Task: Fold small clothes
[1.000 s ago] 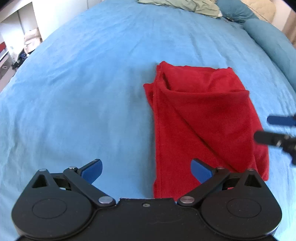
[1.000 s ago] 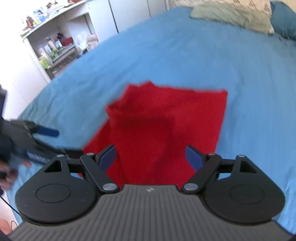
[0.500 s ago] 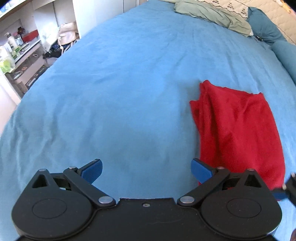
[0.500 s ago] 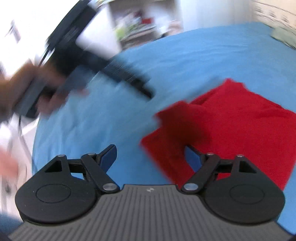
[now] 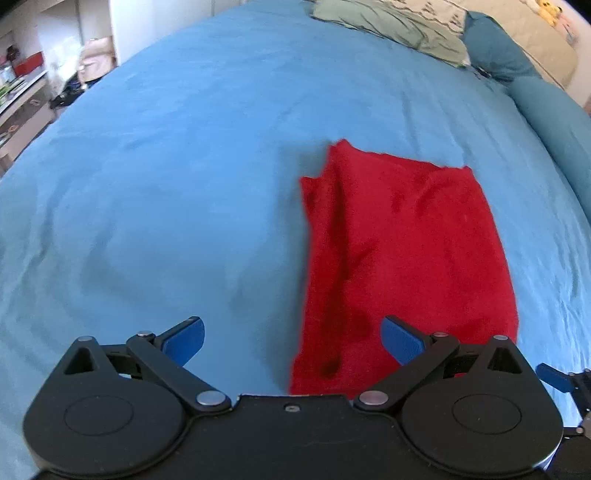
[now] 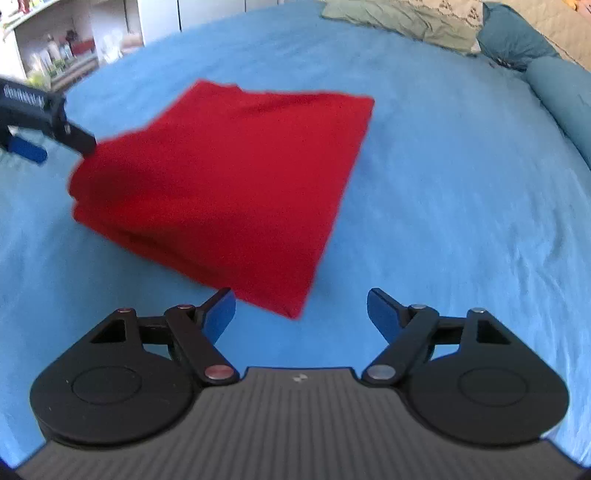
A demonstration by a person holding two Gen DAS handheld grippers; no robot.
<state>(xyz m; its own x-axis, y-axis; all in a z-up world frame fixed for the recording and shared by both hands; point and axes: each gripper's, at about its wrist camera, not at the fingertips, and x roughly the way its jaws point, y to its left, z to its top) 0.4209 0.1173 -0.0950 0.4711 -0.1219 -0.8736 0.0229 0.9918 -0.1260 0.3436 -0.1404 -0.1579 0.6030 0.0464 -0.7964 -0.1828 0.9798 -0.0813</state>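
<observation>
Both tools, left (image 5: 291,341) and right (image 6: 301,312), gape empty over red cloth (image 6: 229,184) on blue bedsheet (image 5: 166,184), pillows (image 6: 402,20) beyond.

No words or numbers can be read anywhere. The left claw (image 6: 38,125), seen from the right wrist view, has a row of tiny white marks on its black side, but they are too blurry to read. The right claw (image 6: 301,308) has a small white logo on its grey body, not letters.
</observation>
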